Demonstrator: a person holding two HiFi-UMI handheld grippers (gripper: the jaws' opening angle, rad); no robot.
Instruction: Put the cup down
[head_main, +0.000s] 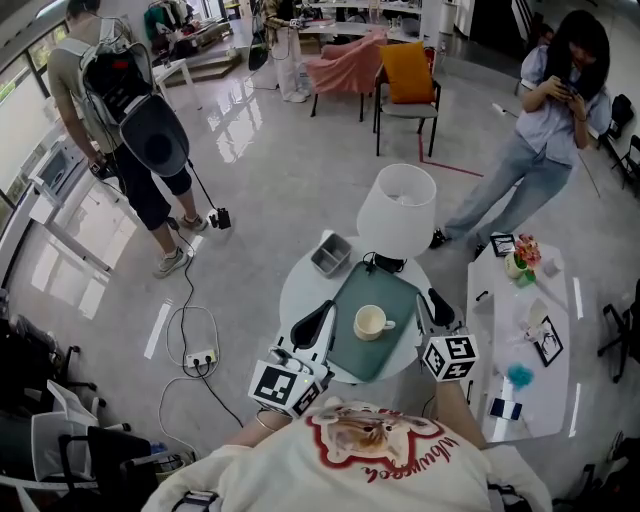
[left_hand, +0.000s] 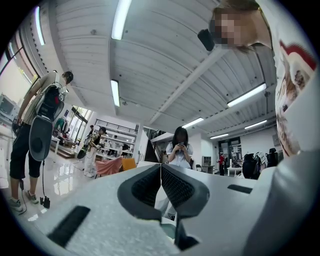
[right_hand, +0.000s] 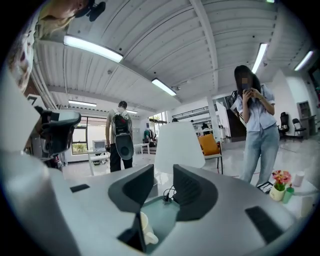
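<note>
A cream cup stands upright on a green mat on the small round white table, its handle pointing right. Neither gripper holds it. My left gripper hovers just left of the mat with its jaws pressed together and nothing between them. My right gripper sits at the mat's right edge, open. In the right gripper view the cup shows low down, below the jaws and apart from them.
A lamp with a white shade stands at the table's far side, a small grey box beside it. A white side table with flowers is to the right. Two people stand on the floor; cables lie left.
</note>
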